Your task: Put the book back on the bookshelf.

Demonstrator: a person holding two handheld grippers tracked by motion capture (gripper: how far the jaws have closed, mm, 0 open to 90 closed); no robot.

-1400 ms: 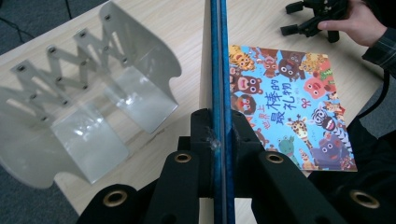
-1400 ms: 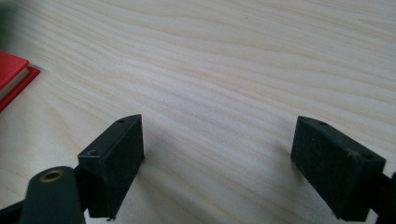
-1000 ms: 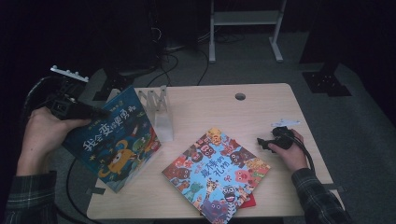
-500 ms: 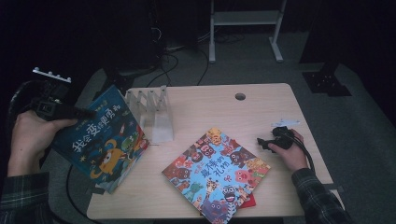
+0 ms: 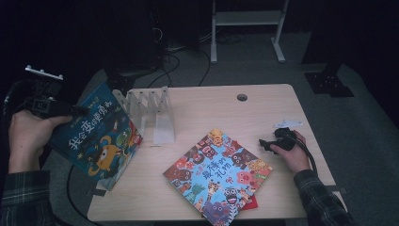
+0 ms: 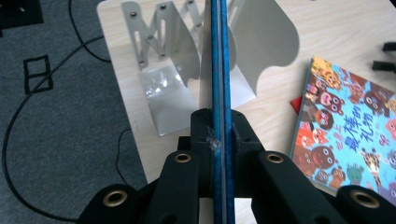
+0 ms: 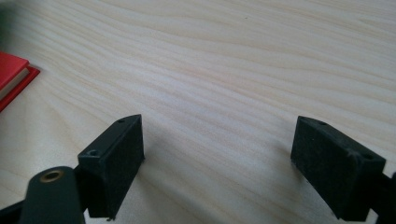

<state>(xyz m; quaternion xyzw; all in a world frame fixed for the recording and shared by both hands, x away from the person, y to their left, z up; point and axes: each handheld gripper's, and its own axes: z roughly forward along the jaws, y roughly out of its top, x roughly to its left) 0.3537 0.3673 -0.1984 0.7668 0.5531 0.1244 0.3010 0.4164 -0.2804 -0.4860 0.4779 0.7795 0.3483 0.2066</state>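
Left gripper point(image 5: 70, 111) is clamped on the top edge of the blue book point(image 5: 96, 136); in the left gripper view the jaws pinch the book's edge point(image 6: 218, 93) dead centre, no gap either side.

Change over the last second: the book has drifted away from the white accordion rack point(image 5: 148, 110). A second ago its right edge overlapped the rack's left end; now it sits just beside the rack and hangs partly off the left edge of the table point(image 5: 282, 94), tilted, cover facing up. So the left hand pulled outward, away from the rack rather than into it.

My read: this is a back-off to line up, not an insertion yet. The left gripper view looks straight down the book's edge at the rack point(image 6: 187, 56), with the dividers fanned out beyond it, so the book looks roughly aimed at a slot. No slot has been entered.

Right gripper point(image 5: 273, 142) is parked on the table well to the right of the rack, past the second book point(image 5: 219, 176) that lies flat. Its jaws are spread wide, with nothing but bare wood between the pads point(image 7: 116, 149). It hasn't budged over the same second. A red book's corner point(image 7: 11, 77) shows at the left of the right gripper view.

Remaining, I'd say: stand the blue book upright, feed it between the dividers, then deal with the flat one.
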